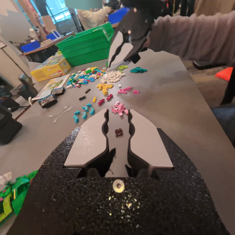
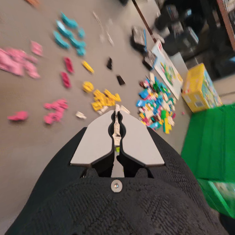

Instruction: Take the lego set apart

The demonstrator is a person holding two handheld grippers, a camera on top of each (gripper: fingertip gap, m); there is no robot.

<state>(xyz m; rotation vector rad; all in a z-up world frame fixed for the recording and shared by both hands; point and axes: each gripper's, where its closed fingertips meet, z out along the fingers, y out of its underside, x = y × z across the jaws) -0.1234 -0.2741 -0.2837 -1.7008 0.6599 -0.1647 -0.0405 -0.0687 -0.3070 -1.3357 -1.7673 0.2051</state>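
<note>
progress: mostly done, bricks sorted by colour on the desk [image 1: 159, 101] | left gripper [image 1: 118, 111] jaws spread, brown brick [image 1: 118, 132] seen below | right gripper [image 2: 116, 112] jaws nearly clenched over white pile [image 1: 112, 76], hold unclear | green build [image 1: 11, 194] left

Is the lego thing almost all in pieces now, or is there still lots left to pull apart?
Lots is done: loose bricks lie sorted by colour, like the yellow pile, white pile and teal curved pieces. Right now the left gripper hangs open over a lone brown brick; the right gripper has nearly closed jaws above the white pile, its hold unclear. Still left: a built green chunk at the table's near edge.
</note>
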